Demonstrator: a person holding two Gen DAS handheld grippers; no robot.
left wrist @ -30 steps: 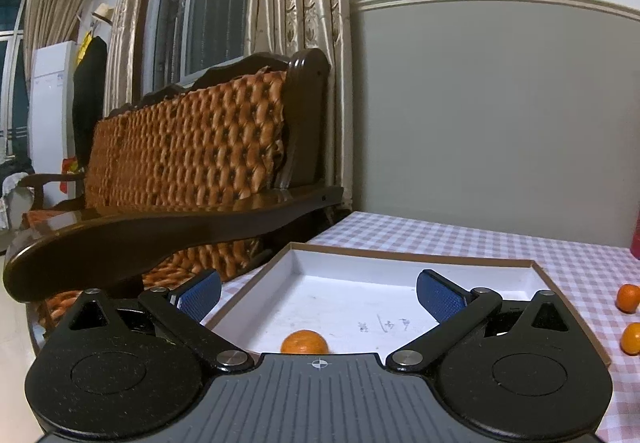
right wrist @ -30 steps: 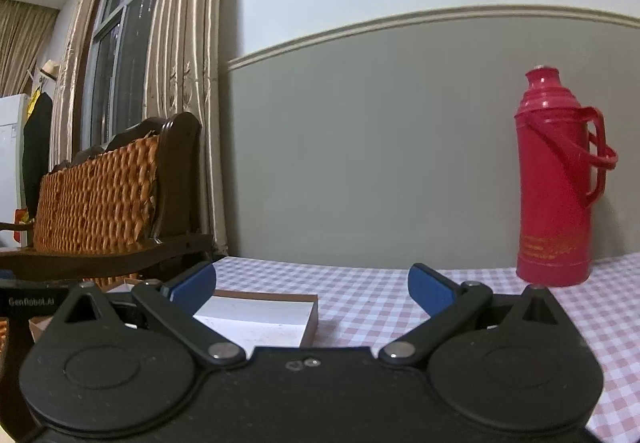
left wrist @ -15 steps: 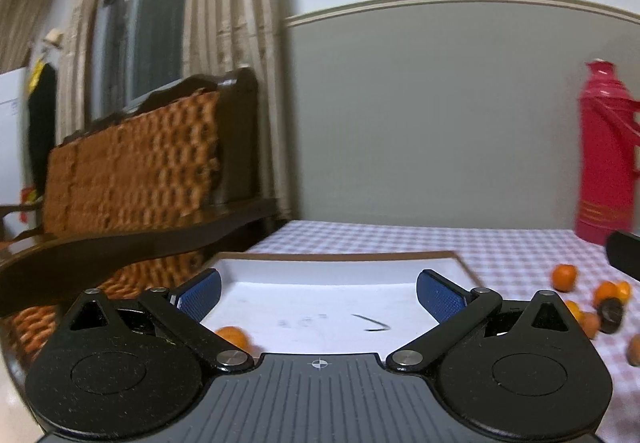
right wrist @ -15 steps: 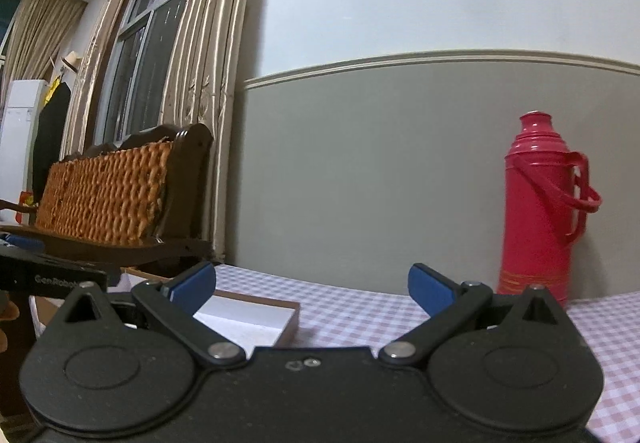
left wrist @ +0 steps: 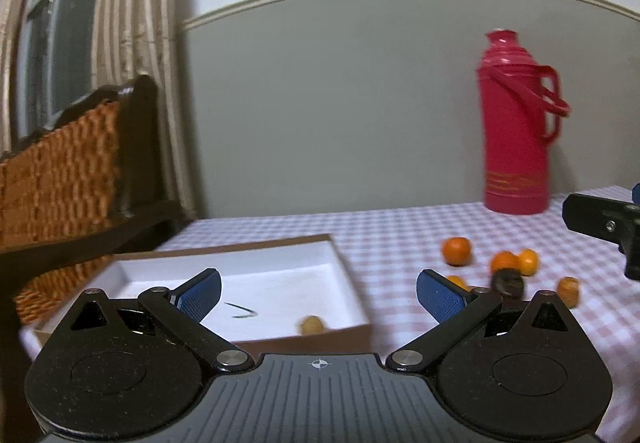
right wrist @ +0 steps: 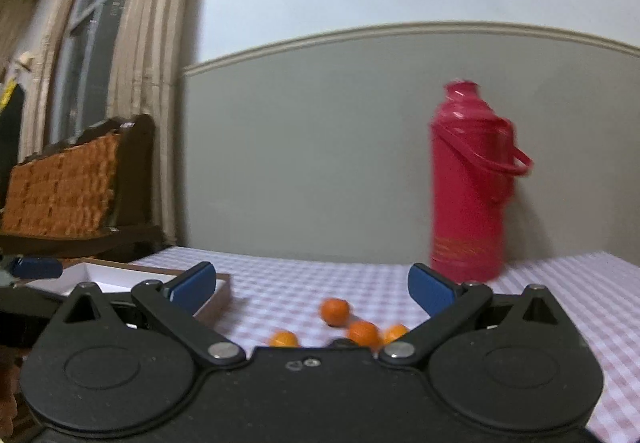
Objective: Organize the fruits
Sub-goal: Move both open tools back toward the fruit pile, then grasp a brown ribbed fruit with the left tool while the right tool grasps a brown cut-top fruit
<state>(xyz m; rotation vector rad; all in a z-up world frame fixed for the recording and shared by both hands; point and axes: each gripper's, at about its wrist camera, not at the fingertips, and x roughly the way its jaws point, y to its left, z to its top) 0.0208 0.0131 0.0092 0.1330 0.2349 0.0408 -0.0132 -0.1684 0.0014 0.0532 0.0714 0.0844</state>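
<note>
A shallow white box with brown walls [left wrist: 340, 267] lies on the checked tablecloth, and one small orange fruit [left wrist: 311, 324] rests in its near right corner. Several small oranges [left wrist: 456, 250] and a dark round fruit [left wrist: 507, 282] lie loose to the right of the box. My left gripper [left wrist: 318, 293] hovers open over the box's right edge, nothing between its blue pads. My right gripper [right wrist: 312, 285] is open and empty above the loose oranges [right wrist: 335, 311]; its black body shows at the right edge of the left wrist view. The box's corner [right wrist: 222, 293] sits left of it.
A tall red thermos [left wrist: 516, 123] stands at the back of the table near the grey wall, also as the thermos [right wrist: 468, 183] in the right wrist view. A dark wooden bench with woven orange back [left wrist: 68, 163] and curtains stand left of the table.
Both grippers have swung to the right, away from the bench. The loose oranges and thermos have come into both views, and the box has shifted left. Both stay open.
</note>
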